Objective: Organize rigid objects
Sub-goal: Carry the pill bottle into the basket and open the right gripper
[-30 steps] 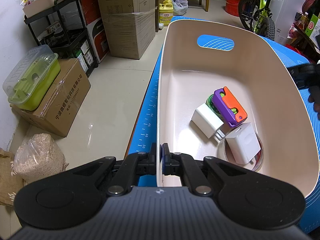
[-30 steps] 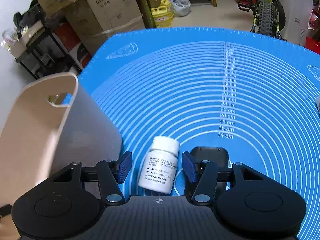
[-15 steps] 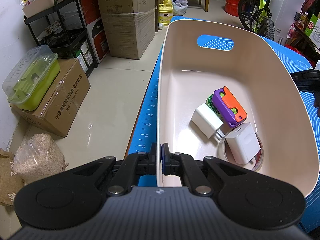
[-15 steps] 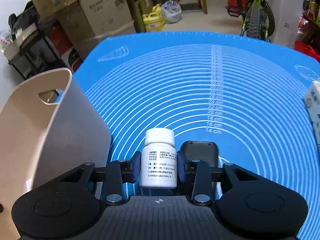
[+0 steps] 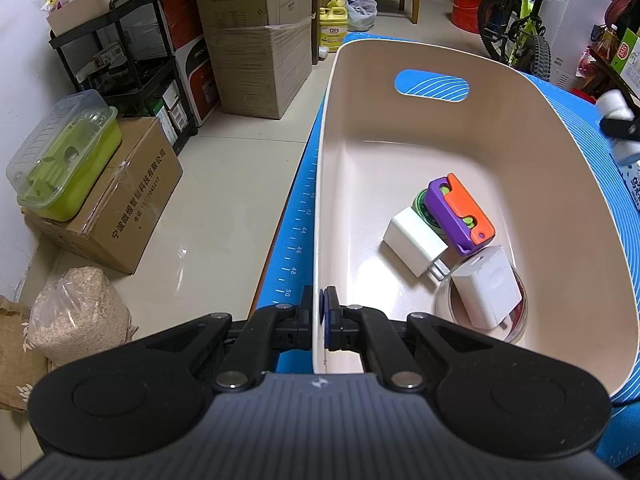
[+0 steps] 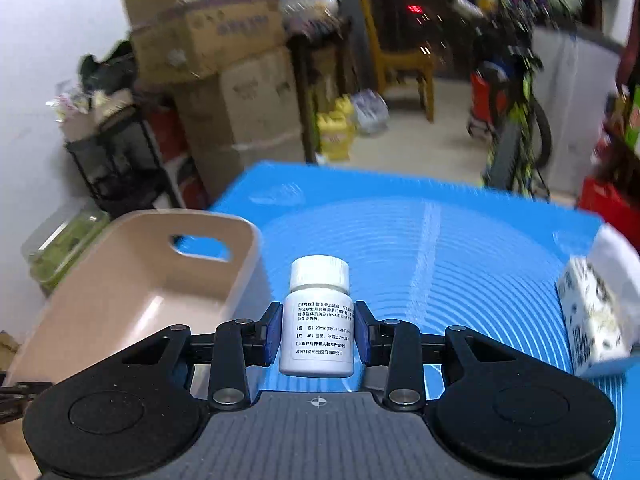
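Note:
My left gripper (image 5: pixel 320 322) is shut on the near rim of the beige bin (image 5: pixel 560 184). In the bin lie a white charger (image 5: pixel 414 240), a purple and orange block (image 5: pixel 460 214) over a green round thing (image 5: pixel 420 202), and a white cube adapter (image 5: pixel 486 286) on a clear tape roll (image 5: pixel 516 328). My right gripper (image 6: pixel 318 330) is shut on a white pill bottle (image 6: pixel 318 320), held upright above the blue mat (image 6: pixel 460 248), right of the bin (image 6: pixel 132 288). The bottle also shows in the left wrist view (image 5: pixel 616 106).
A patterned tissue pack (image 6: pixel 592 312) lies on the mat at the right. Beyond the table are cardboard boxes (image 5: pixel 256 40), a black shelf (image 5: pixel 132 64), a green lidded container (image 5: pixel 68 160), a bicycle (image 5: pixel 516 36) and a chair (image 6: pixel 404 64).
My right gripper closed on the pill bottle and lifted it off the mat, tilting the view upward. The left gripper has kept its hold on the bin rim.

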The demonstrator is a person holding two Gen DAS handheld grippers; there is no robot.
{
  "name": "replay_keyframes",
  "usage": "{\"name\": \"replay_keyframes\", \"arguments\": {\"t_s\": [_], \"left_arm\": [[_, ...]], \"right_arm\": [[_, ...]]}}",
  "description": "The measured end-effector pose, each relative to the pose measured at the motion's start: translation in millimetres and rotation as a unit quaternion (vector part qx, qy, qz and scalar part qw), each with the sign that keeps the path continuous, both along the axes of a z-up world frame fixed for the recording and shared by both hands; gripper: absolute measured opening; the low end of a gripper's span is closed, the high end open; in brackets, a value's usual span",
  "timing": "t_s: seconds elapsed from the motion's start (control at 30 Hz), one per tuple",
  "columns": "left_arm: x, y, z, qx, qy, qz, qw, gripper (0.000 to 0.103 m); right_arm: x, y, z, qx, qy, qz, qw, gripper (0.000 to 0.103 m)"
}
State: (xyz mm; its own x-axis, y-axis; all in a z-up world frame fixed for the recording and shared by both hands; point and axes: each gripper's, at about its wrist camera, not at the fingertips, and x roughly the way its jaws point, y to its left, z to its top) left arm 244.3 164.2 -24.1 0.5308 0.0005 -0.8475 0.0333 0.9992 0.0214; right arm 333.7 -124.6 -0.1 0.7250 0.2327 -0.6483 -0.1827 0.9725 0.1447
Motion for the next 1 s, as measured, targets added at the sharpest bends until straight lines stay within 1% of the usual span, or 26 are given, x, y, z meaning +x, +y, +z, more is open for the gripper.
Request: {"name": "replay_keyframes", "arguments": {"t_s": [0.2,0.3,0.5,0.6,0.7,0.8,0.9,1.0], "left_arm": [[0,0,0,0.000,0.000,-0.001,1.0000,0.006],[0,0,0,0.000,0.000,0.000,1.0000,0.006],[0,0,0,0.000,0.000,-0.001,1.0000,0.005],[0,0,0,0.000,0.000,-0.001,1.0000,0.005],[0,0,0,0.000,0.000,-0.001,1.0000,0.005],[0,3,2,-0.002,0.000,-0.001,1.0000,0.005],[0,3,3,-0.001,-0.001,-0.002,1.0000,0.005],[0,4,3,-0.002,0.000,-0.002,1.0000,0.005]], "right_arm": [[-26,35,32,0.000,-0.051,0.047,0.998,0.044],[-27,60,36,0.000,-0.056,0.065,0.996,0.044],[-23,103,19,-0.003,-0.034,0.082,0.996,0.044],[-14,127,6,-0.015,-0.014,0.087,0.996,0.044],[-2,148,-10,-0.027,0.017,0.086,0.996,0.044],[8,161,-24,-0.037,0.040,0.088,0.995,0.044],[19,175,-33,-0.055,0.047,0.093,0.993,0.044],[30,186,-42,-0.064,0.059,0.098,0.991,0.044]]}}
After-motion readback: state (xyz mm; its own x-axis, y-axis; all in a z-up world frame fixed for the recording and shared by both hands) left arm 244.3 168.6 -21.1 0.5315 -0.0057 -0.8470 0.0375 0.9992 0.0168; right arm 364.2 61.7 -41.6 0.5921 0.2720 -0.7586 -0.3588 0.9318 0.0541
